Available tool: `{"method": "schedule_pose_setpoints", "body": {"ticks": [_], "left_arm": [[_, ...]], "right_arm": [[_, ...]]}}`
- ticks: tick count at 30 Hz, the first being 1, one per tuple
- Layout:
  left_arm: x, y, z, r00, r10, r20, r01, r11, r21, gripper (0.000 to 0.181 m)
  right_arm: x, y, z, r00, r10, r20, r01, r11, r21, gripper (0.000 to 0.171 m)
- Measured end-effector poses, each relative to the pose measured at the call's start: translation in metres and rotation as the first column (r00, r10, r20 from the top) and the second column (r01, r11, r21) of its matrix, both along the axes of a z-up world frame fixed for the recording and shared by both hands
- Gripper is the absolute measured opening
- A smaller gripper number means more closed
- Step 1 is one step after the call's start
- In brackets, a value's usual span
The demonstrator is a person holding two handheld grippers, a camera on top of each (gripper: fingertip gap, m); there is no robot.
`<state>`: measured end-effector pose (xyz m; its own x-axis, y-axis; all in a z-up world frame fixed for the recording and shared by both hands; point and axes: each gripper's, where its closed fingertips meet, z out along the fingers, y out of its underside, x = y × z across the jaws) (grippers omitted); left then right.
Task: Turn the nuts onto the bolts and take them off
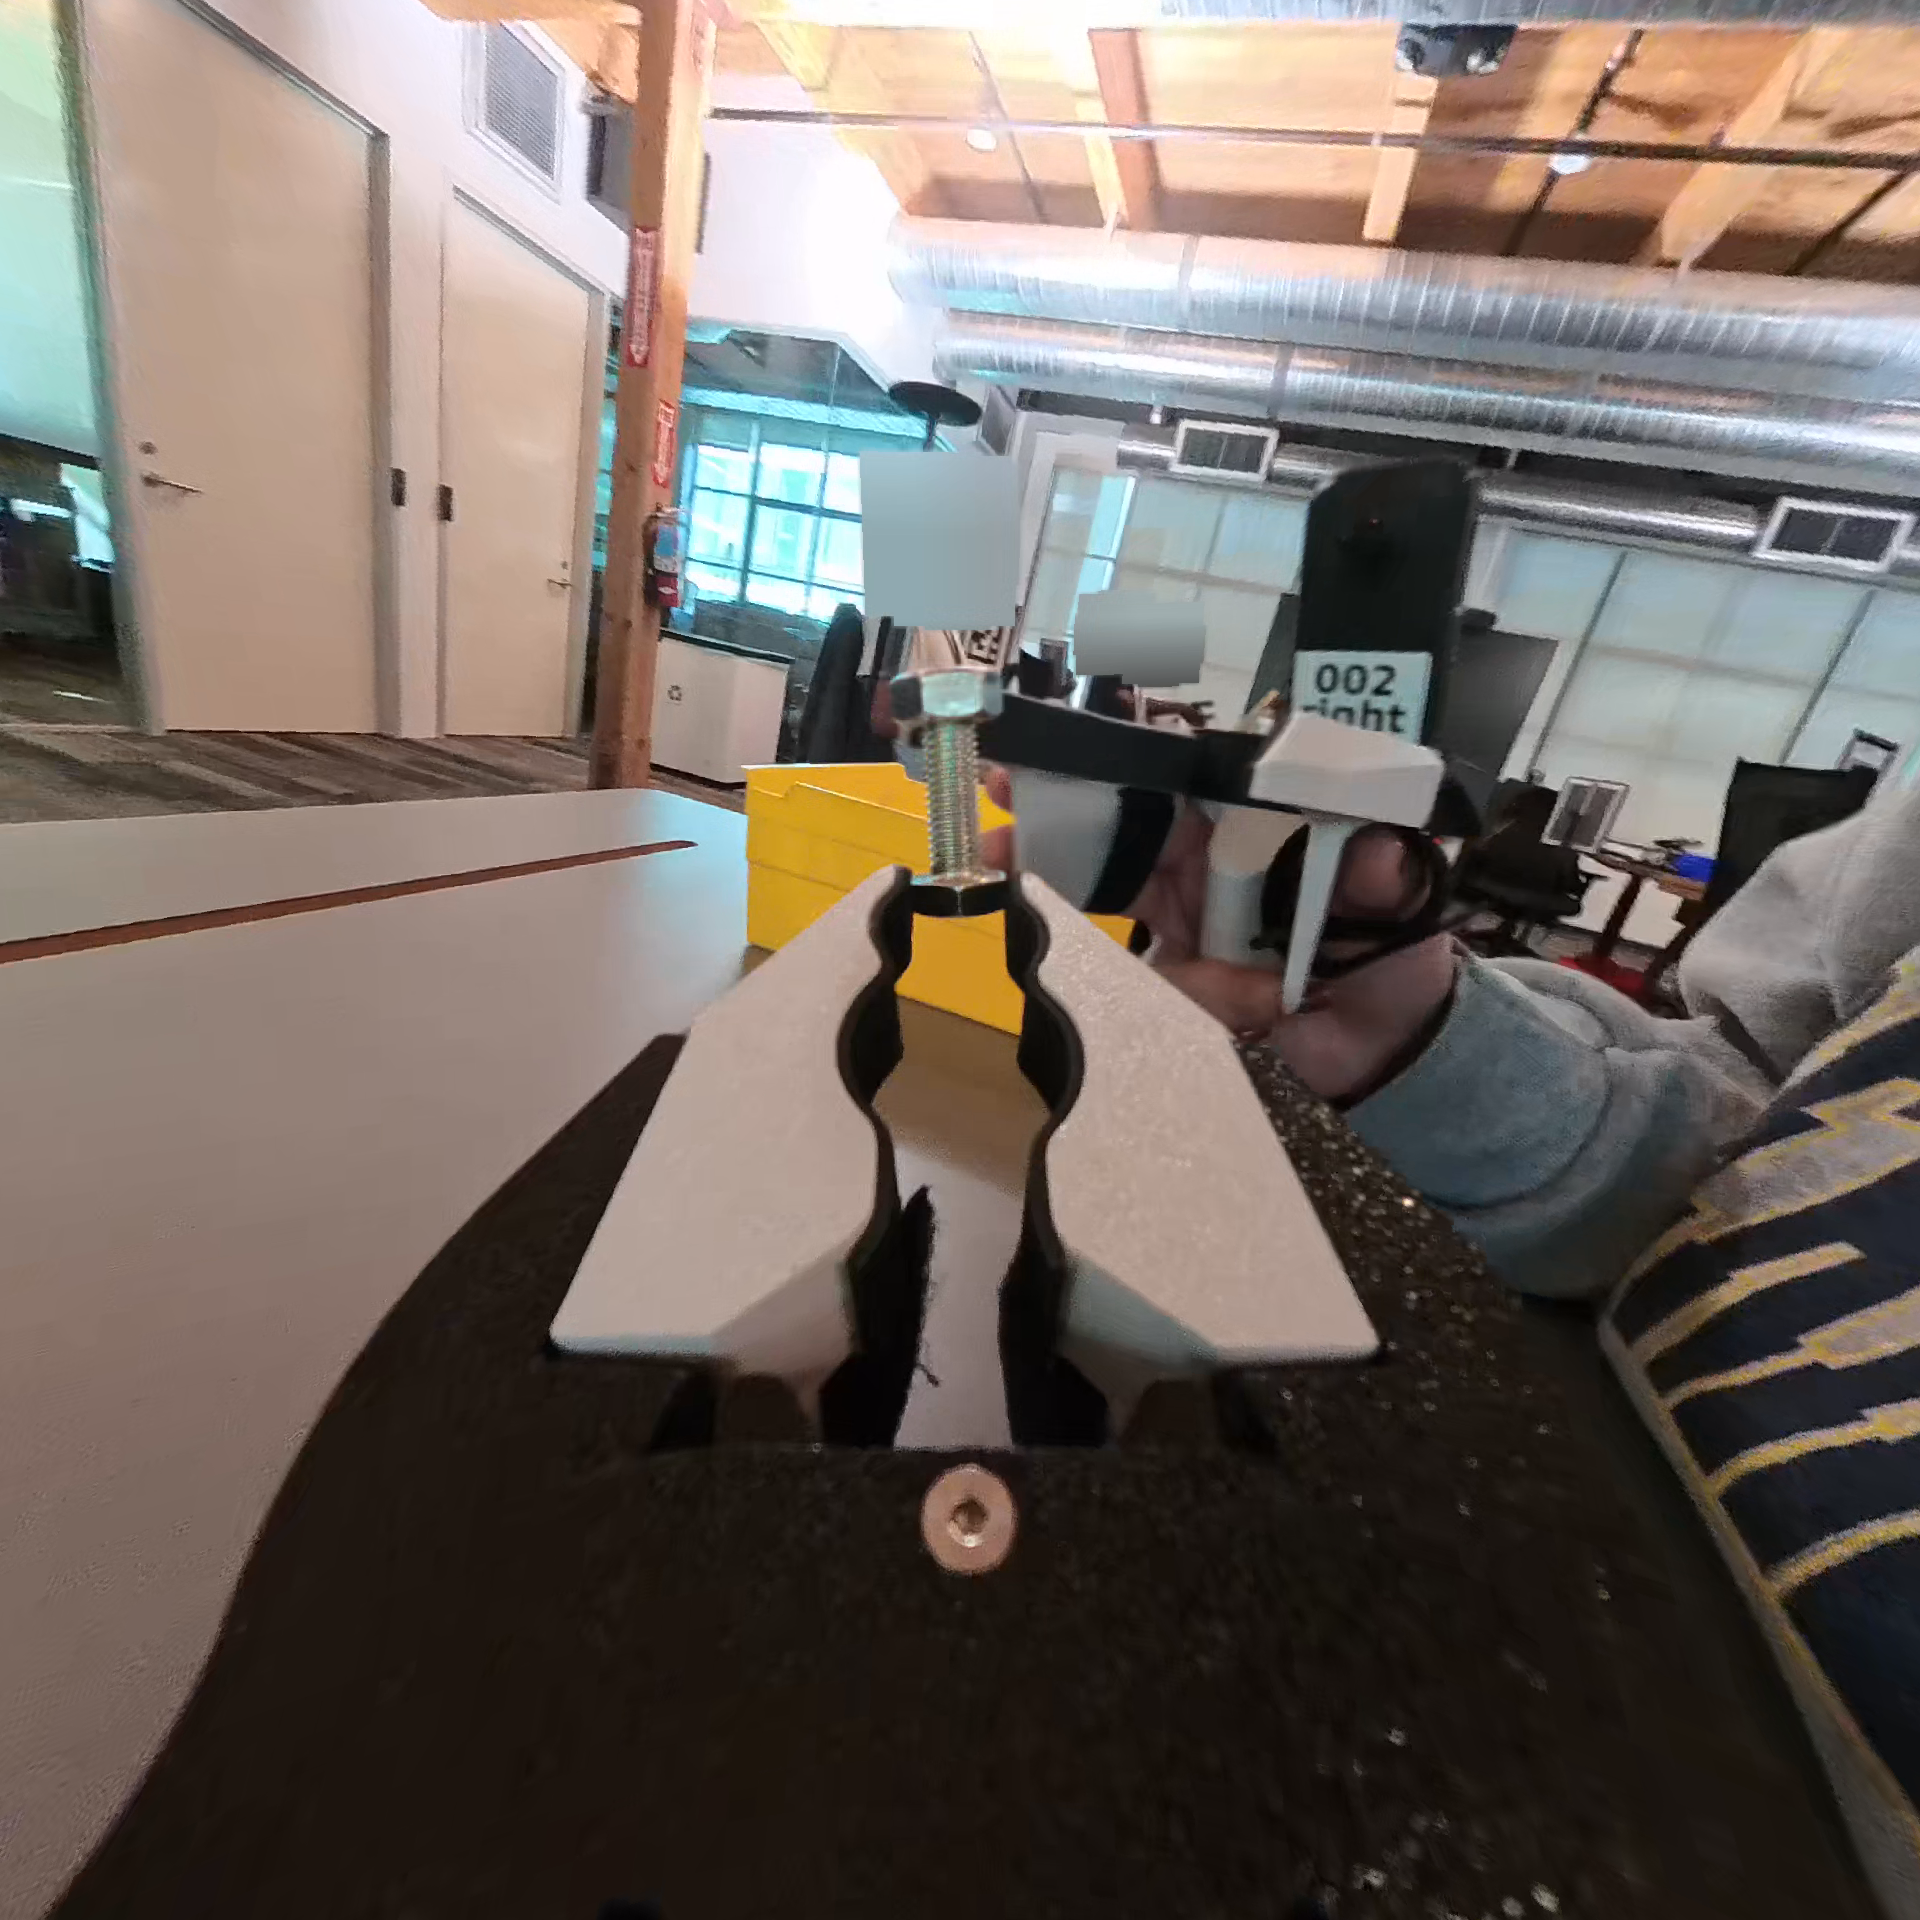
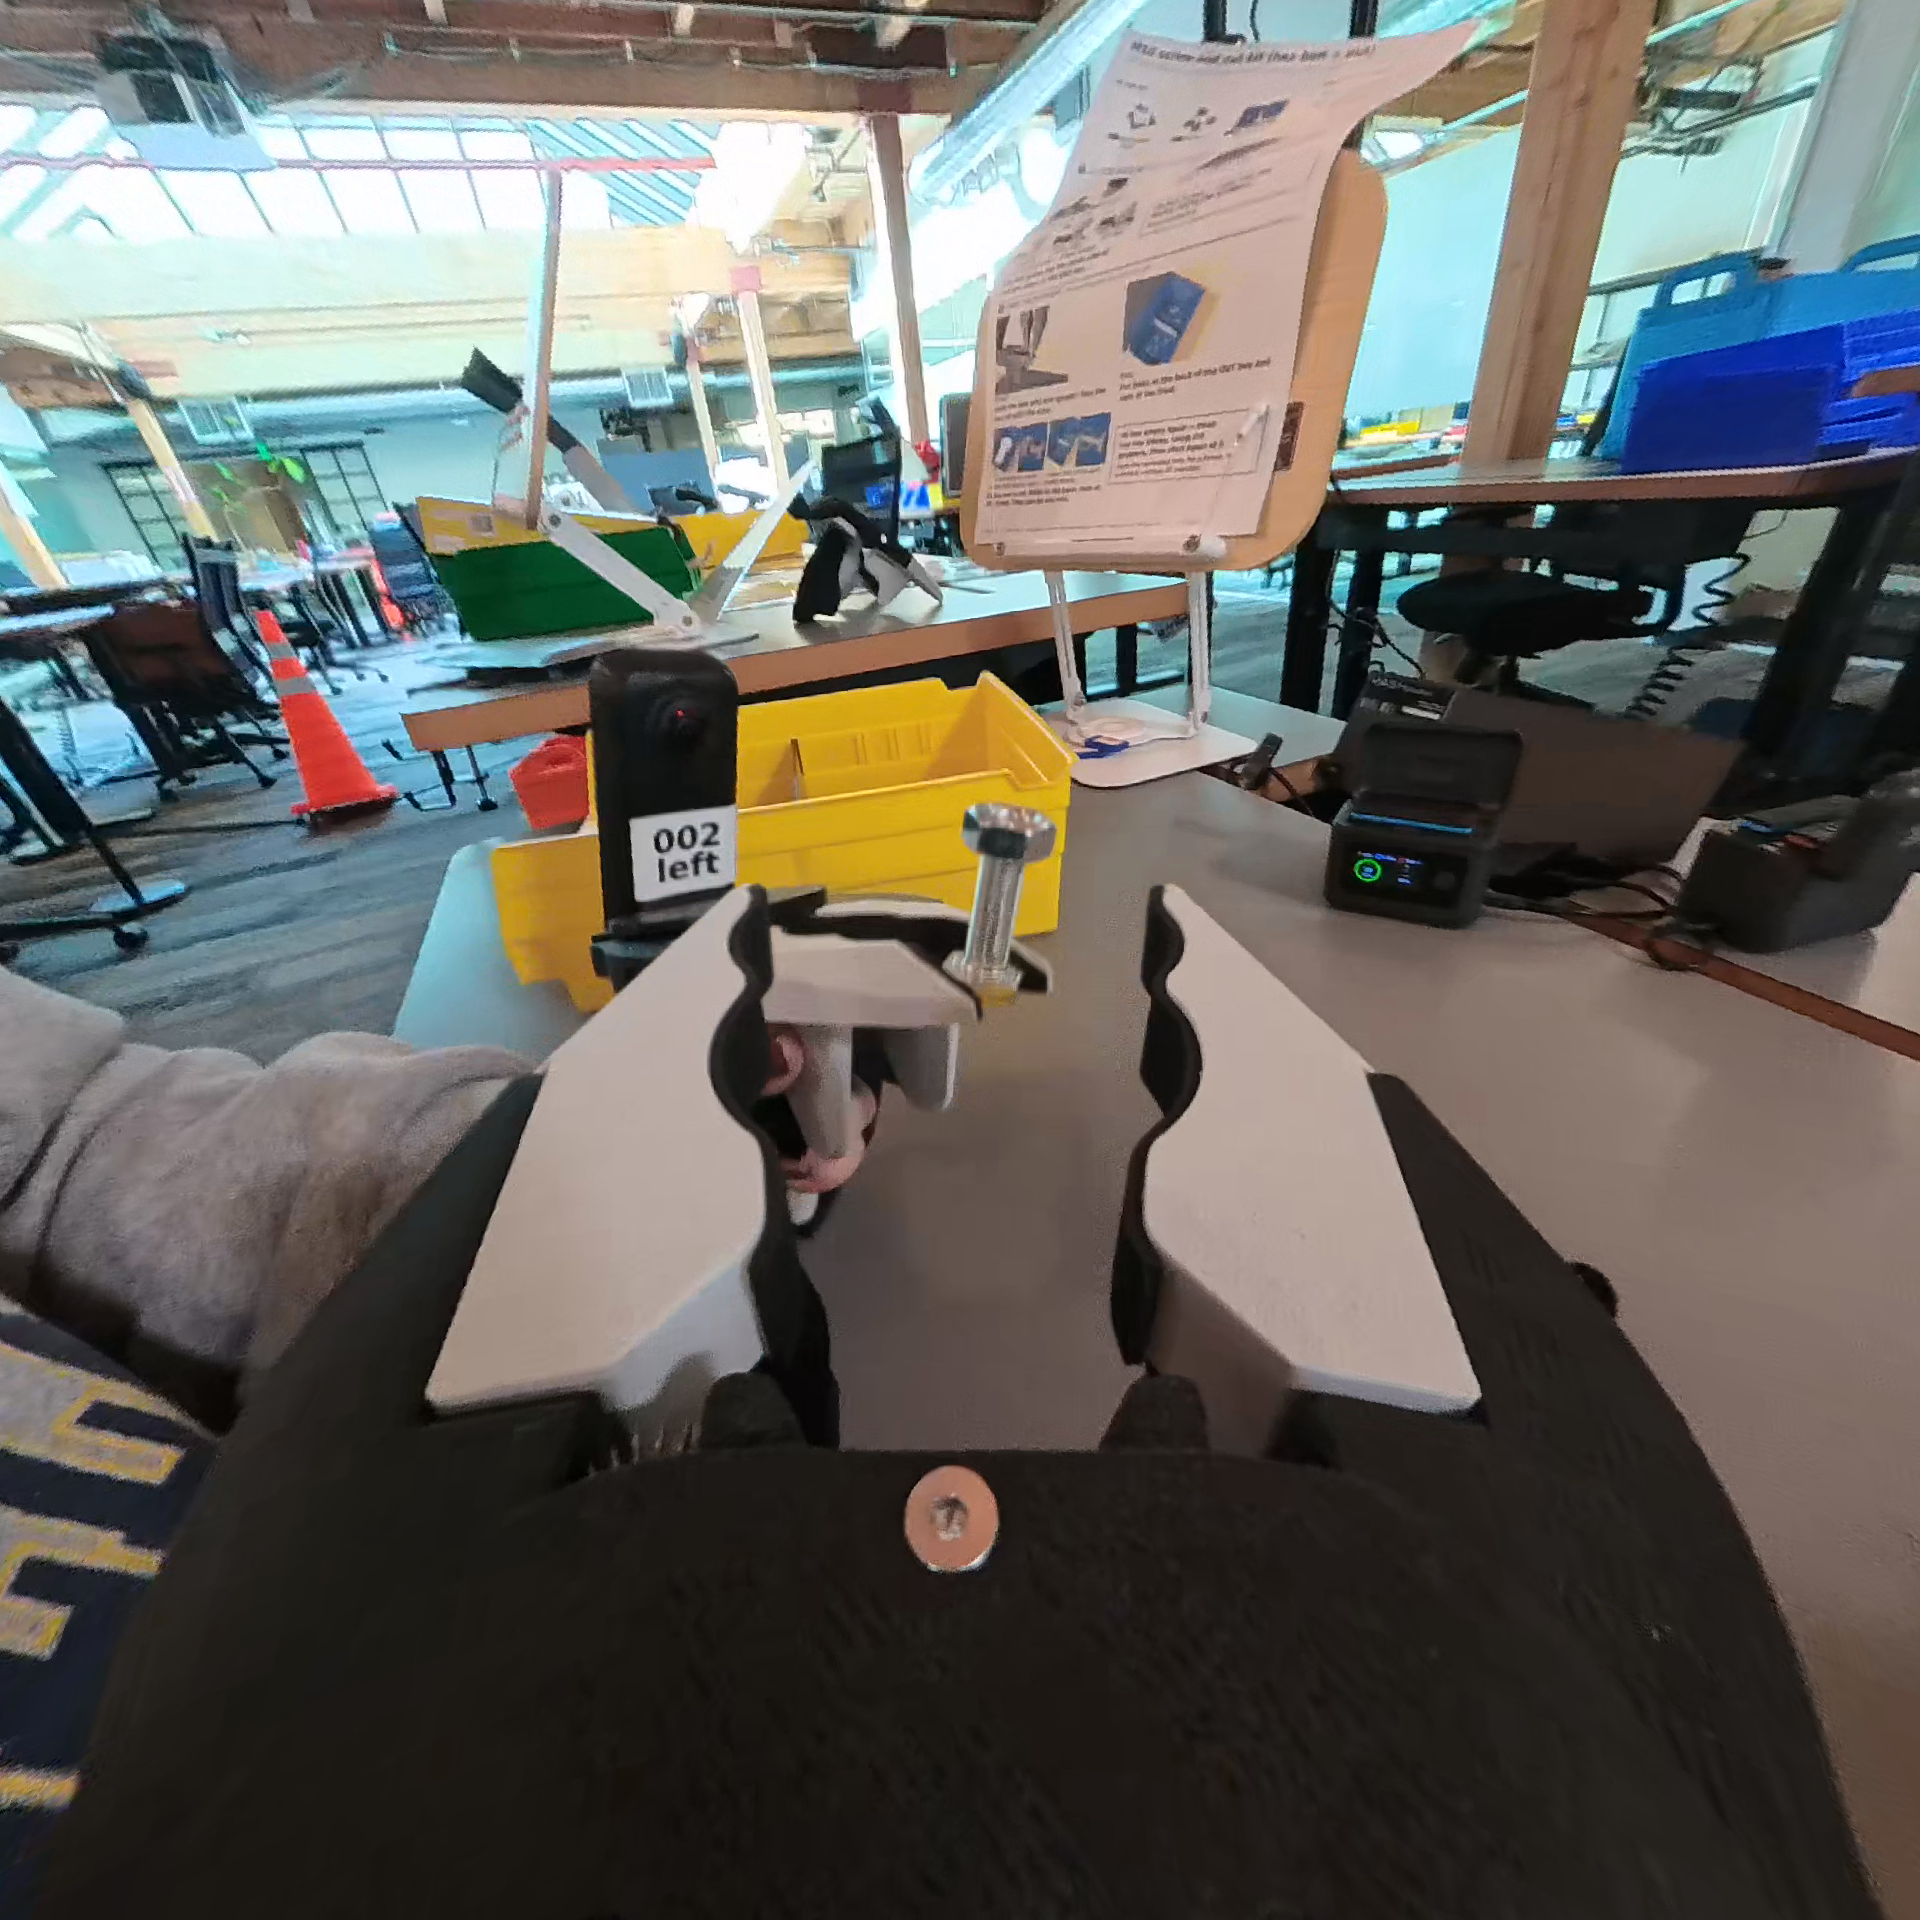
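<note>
my left gripper (image 1: 954,899) pinches the silver hex nut (image 1: 954,891) under an upright threaded steel bolt (image 1: 949,790), my right gripper (image 2: 956,935) gapes empty beside it, so i'd grip the head next and spin.

I see bright daylight, blown-out glare on the wooden beamed ceiling (image 1: 1195,125), soft blurred backgrounds, fisheye-bent edges.

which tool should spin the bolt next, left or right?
Right. The left tool is shut on the nut, with the bolt standing up from it. The right tool is open, empty and level with the bolt head.
</note>
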<state>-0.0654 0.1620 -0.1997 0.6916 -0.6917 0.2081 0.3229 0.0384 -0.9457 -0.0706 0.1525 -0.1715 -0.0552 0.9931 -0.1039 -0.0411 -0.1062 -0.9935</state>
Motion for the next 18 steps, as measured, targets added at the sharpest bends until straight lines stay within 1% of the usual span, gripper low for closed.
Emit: {"method": "schedule_pose_setpoints", "body": {"ticks": [2, 5, 6, 7, 9, 11, 15, 18], "left_arm": [[0.012, -0.003, -0.002, 0.998, -0.048, -0.037, 0.048, 0.999, 0.0, 0.015], [0.024, -0.004, -0.009, 0.992, -0.087, -0.088, 0.086, 0.996, -0.016, 0.015], [0.022, -0.003, -0.01, 0.994, -0.073, -0.087, 0.072, 0.997, -0.02, 0.015], [0.018, -0.003, -0.009, 0.995, -0.065, -0.076, 0.064, 0.998, -0.019, 0.015], [0.007, -0.001, -0.005, 0.999, -0.053, -0.013, 0.053, 0.998, -0.028, 0.015], [0.007, -0.001, -0.005, 0.997, -0.079, 0.001, 0.079, 0.996, -0.037, 0.015], [0.032, -0.005, -0.014, 0.983, -0.166, -0.079, 0.162, 0.985, -0.055, 0.015], [0.028, -0.004, -0.014, 0.987, -0.146, -0.071, 0.142, 0.988, -0.055, 0.015]], "right_arm": [[-0.008, -0.004, 0.003, 0.999, 0.025, -0.02, -0.025, 1.0, -0.008, 0.076], [-0.015, -0.015, 0.001, 0.995, 0.096, -0.014, -0.096, 0.995, -0.007, 0.077], [-0.011, -0.02, -0.001, 0.992, 0.124, -0.01, -0.124, 0.992, -0.012, 0.076], [-0.006, -0.019, -0.003, 0.993, 0.121, -0.015, -0.121, 0.993, -0.011, 0.075], [0.007, -0.014, -0.007, 0.993, 0.114, -0.031, -0.114, 0.993, -0.011, 0.062], [0.01, -0.006, -0.007, 0.993, 0.103, -0.058, -0.106, 0.993, -0.048, 0.063], [-0.005, -0.008, 0.0, 0.984, 0.16, -0.076, -0.163, 0.986, -0.042, 0.067], [-0.006, -0.018, -0.002, 0.968, 0.238, -0.076, -0.244, 0.967, -0.07, 0.069]]}}
